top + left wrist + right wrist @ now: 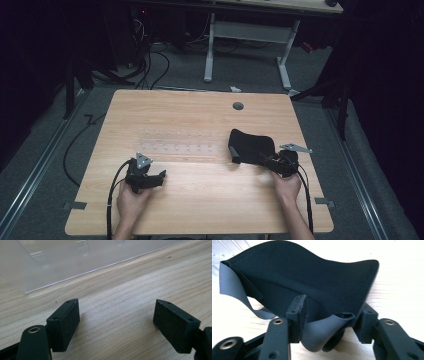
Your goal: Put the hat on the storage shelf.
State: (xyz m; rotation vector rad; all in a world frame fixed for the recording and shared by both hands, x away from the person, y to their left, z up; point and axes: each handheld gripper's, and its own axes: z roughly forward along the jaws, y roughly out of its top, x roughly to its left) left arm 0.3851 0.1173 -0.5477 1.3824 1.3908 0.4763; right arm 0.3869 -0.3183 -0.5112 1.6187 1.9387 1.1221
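A black fabric piece (250, 144) with a loose strap lies on the wooden table (210, 205), right of centre. My right gripper (267, 160) is at its near edge. In the right gripper view the jaws of this gripper (332, 322) press a curled fold of the fabric piece (312, 282) from both sides. My left gripper (161, 176) rests low at the table's front left. Its jaws (116, 322) stand wide open over bare wood, holding nothing.
A clear plastic sheet (180, 148) with small tabs lies flat mid-table, just beyond the left gripper; its edge (75, 275) shows close ahead. A cable hole (238, 106) sits near the far edge. Another desk (250, 30) and floor cables lie behind.
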